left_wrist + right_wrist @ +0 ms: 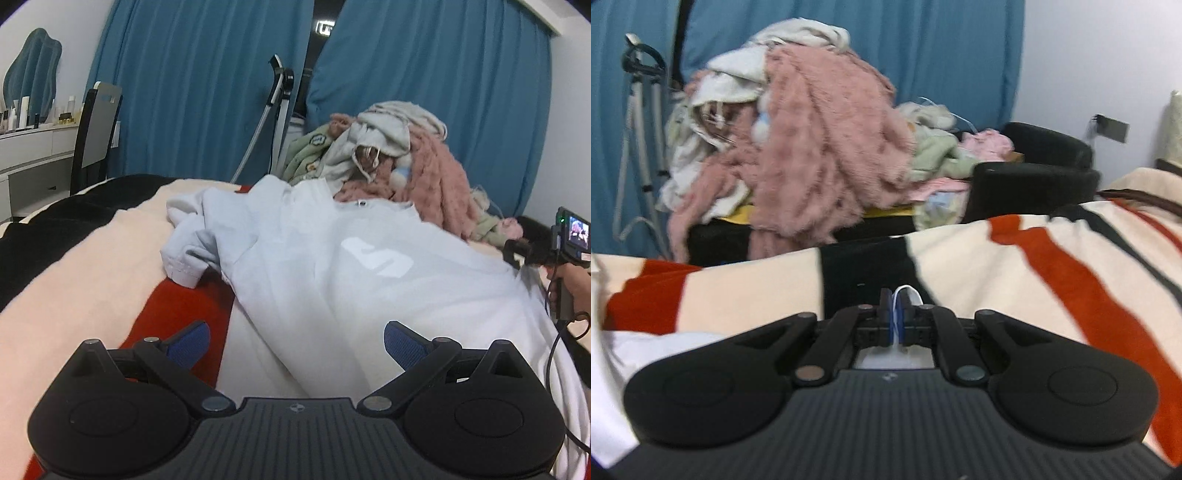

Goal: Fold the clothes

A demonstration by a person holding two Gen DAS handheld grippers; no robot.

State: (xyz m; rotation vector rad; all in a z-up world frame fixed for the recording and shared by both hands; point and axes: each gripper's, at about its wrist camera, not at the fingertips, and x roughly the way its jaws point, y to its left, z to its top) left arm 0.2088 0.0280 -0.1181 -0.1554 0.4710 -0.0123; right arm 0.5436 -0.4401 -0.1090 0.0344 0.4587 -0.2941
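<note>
pinching a fold of the white t-shirt (332,266) between its blue pads, your right gripper (896,314) is clenched on the cloth. your left gripper (297,341) gapes wide, holding nothing, hovering over the shirt's lower part. the shirt lies spread on the striped blanket (1015,266), collar toward the clothes pile (399,155), one sleeve crumpled at left, pale logo showing.

Both wrist cameras are looking forward along their grippers, tilted slightly down, sitting low and close over the bed (92,266). Both views are sharing the clothes pile (812,147) and the blue curtains (192,92) beyond it.
</note>
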